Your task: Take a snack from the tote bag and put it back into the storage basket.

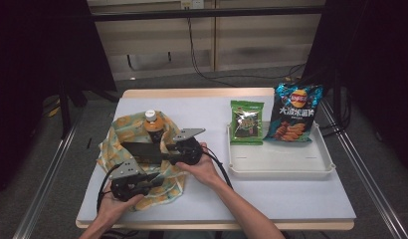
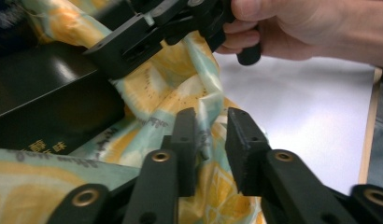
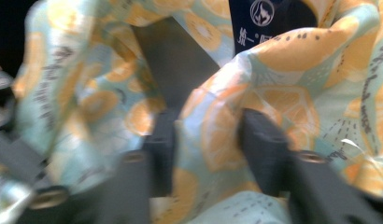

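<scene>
Two hand-held grippers at the near-left of the desk (image 1: 291,199), both in the lemon-print cloth bag (image 1: 112,137). Left hand-held gripper (image 2: 210,140): slightly parted over a fold, not pressing. Right hand-held gripper (image 3: 206,140): clamped on bunched cloth. Inside the bag, a dark box (image 1: 142,152) and an orange bottle (image 1: 152,122). Farther right, a white tray (image 1: 281,167) with a green packet (image 1: 247,122) and blue chip bag (image 1: 294,112).

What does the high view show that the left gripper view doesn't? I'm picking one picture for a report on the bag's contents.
High view alone: the orange-capped bottle standing in the bag, the white tray with a green snack packet and a blue chip bag.
Left gripper view alone: the left gripper with a fold of cloth between its jaws.
Both: the citrus-print cloth bag, the dark box in it, and the right gripper.
</scene>
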